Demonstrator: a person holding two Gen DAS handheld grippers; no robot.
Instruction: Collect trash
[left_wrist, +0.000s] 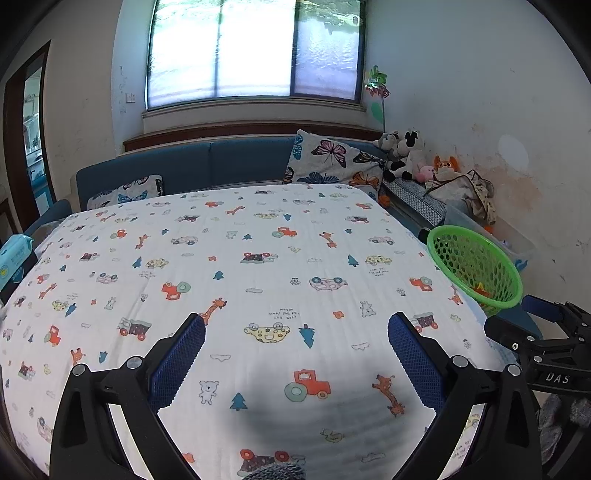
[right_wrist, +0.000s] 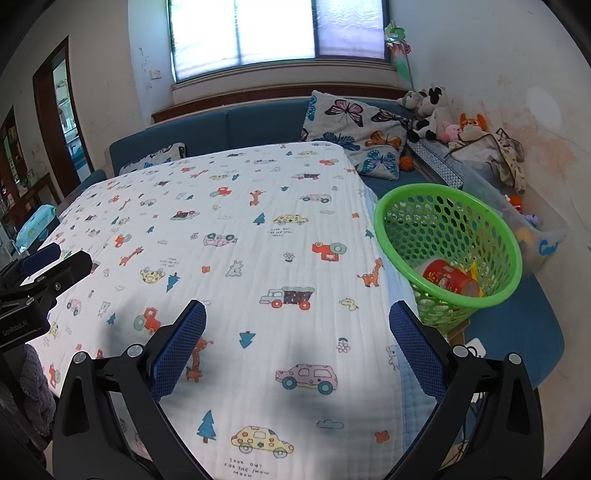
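A green mesh basket (right_wrist: 448, 245) stands on the blue seat just off the table's right edge; it also shows in the left wrist view (left_wrist: 476, 269). Inside it lie a red can (right_wrist: 448, 278) and yellow scraps (right_wrist: 474, 273). My left gripper (left_wrist: 297, 326) is open and empty above the near middle of the printed tablecloth (left_wrist: 258, 280). My right gripper (right_wrist: 297, 325) is open and empty above the cloth's near right part, left of the basket. Each gripper appears at the edge of the other's view.
A blue sofa (right_wrist: 236, 125) with butterfly pillows (right_wrist: 354, 129) runs behind the table. Plush toys (right_wrist: 432, 107) and a clear storage box (right_wrist: 524, 221) sit at the right wall. A blue wipes pack (left_wrist: 13, 258) lies at the table's left edge.
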